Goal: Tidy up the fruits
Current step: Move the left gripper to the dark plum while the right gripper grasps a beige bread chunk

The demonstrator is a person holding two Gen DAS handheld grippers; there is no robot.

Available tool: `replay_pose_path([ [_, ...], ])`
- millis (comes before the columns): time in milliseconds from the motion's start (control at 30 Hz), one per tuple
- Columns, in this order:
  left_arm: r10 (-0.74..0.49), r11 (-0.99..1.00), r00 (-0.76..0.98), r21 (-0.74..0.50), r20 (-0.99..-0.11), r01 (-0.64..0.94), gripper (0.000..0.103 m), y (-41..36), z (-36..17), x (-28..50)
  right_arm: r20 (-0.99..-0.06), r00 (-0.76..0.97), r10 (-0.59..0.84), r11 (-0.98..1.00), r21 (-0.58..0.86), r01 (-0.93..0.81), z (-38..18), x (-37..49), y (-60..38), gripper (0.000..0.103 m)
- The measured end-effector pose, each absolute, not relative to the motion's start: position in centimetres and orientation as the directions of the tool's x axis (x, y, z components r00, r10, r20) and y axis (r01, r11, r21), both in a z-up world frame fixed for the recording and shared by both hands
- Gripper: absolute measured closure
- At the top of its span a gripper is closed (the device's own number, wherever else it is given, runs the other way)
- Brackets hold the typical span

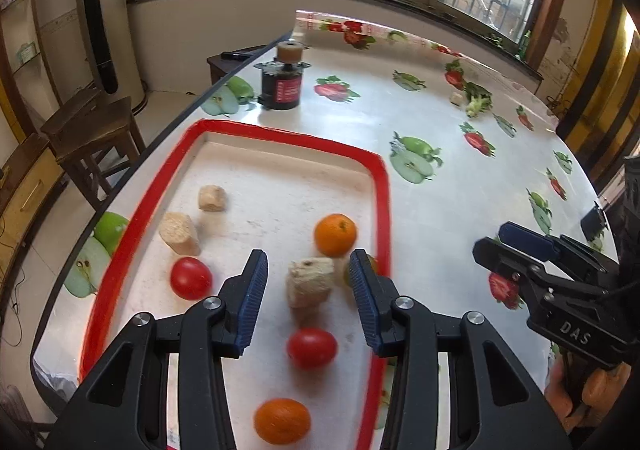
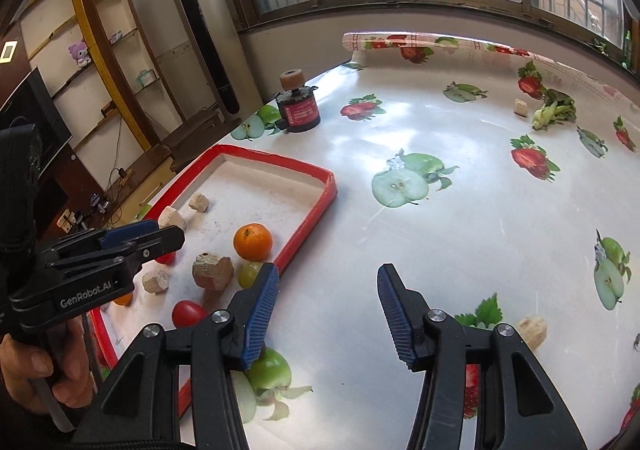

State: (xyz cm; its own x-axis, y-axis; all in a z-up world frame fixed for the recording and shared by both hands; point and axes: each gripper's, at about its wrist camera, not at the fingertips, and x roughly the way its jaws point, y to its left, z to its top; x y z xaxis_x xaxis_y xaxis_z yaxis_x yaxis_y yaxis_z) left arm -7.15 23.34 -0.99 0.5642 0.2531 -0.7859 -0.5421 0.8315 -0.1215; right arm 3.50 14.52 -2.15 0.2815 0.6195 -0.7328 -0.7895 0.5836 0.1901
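Fruit sits mostly gathered in the red-rimmed tray at the lower left of both views: an orange near the tray's right wall, a second orange at the bottom edge of the left wrist view, two tomatoes, and a small green fruit tucked against the right wall, half hidden in the left wrist view. Mixed among them are several beige chunks, of which I cannot tell the material; they look like non-fruit clutter. The left gripper hovers over the tray with its jaws spread wide on either side of the biggest chunk, touching nothing. The right gripper hangs over bare tablecloth just right of the tray, jaws likewise apart and holding nothing. Outside the tray, another beige chunk lies at the lower right of the right wrist view, and a green leafy vegetable with one more chunk beside it lies far off at the upper right. A dark jar stands beyond the tray. I judge the gathering largely done, since no real fruit shows loose on the table; what seems left is sorting the fruit by kind or clearing out the chunks.
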Motion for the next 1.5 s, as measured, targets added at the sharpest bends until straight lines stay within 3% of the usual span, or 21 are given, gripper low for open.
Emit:
replay_pose_path([
  [267,0.152,0.900,0.580,-0.130,-0.800,-0.416,0.063,16.7,-1.5,-6.6,-0.721,0.328,0.610,0.639,0.203,-0.742,-1.8,4.6,10.2,0.050],
  [767,0.057,0.914,0.538,-0.173,-0.841,-0.366,0.063,11.9,-4.3,-8.0,-0.704,0.384,0.598,0.700,0.225,-0.677,-1.5,5.1,3.8,0.050],
  [933,0.099,0.890,0.477,-0.137,-0.873,-0.436,0.063,13.5,-6.3,-8.2,-0.707,0.387,0.592,0.714,0.237,-0.659,-2.1,5.5,2.6,0.049],
  [1067,0.060,0.874,0.506,-0.199,-0.861,-0.443,0.066,15.4,-6.1,-8.1,-0.714,0.387,0.584,0.722,0.238,-0.650,-2.6,5.9,2.2,0.049],
  [1500,0.192,0.880,0.509,-0.082,-0.839,-0.467,0.066,16.3,-5.4,-4.8,-0.758,0.387,0.524,0.755,0.203,-0.624,-5.2,7.0,1.6,0.049],
])
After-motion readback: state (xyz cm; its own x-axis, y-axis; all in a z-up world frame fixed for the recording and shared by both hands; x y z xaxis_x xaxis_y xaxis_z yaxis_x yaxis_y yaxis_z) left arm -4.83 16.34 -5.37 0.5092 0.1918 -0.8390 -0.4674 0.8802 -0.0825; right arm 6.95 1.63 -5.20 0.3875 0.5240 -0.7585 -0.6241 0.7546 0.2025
